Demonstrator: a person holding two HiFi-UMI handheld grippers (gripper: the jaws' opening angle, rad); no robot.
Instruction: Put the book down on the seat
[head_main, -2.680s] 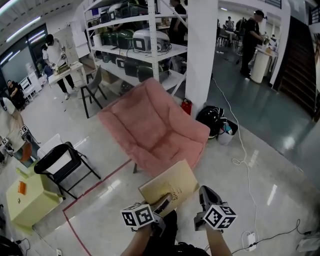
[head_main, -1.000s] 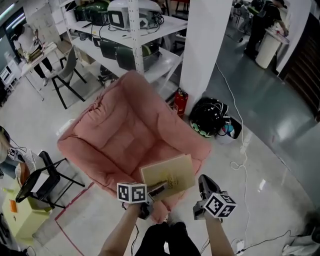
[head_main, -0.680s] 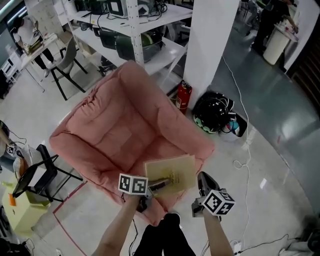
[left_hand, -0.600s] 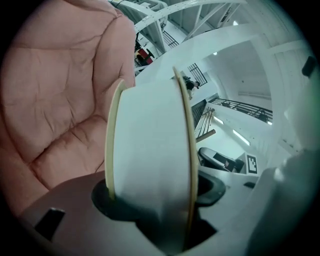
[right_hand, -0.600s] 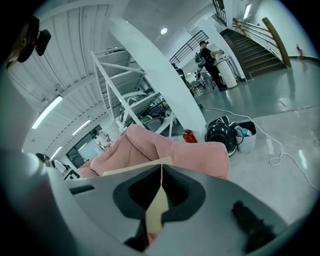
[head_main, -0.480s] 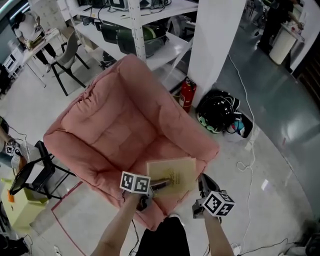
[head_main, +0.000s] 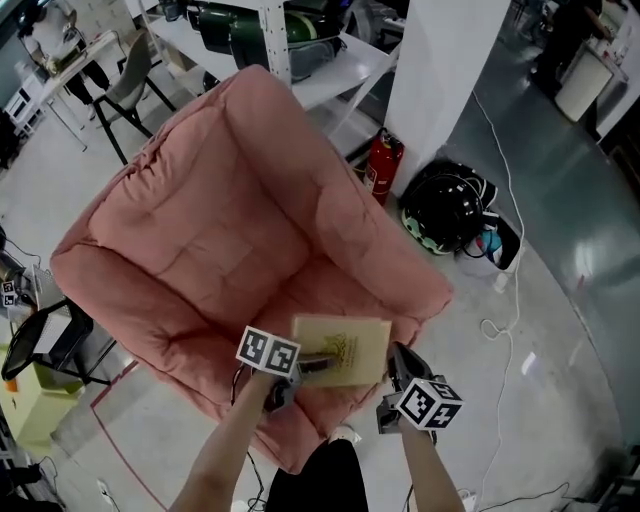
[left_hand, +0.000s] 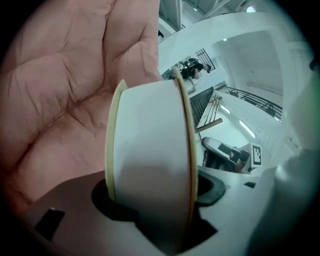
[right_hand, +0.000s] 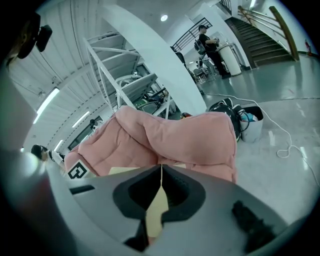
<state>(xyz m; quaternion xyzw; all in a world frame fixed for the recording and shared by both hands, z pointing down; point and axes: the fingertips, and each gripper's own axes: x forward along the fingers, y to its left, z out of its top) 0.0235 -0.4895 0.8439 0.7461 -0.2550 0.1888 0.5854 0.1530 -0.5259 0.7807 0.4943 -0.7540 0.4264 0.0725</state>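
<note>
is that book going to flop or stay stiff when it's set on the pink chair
Probably stiff: gripped at one edge by the left tool, the book juts out flat with no sag. Its thick page block between firm-looking covers suggests fair weight. On the soft pink chair it should settle flat rather than slide.

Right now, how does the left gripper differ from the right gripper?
The left gripper is clamped on the book, with its jaws wide around the page block. The right gripper has its jaws shut together and seems to grip nothing. The left gripper reaches over the book's cover, while the right gripper sits just off the book's right edge. Both point forward and down toward the pink chair.
</note>
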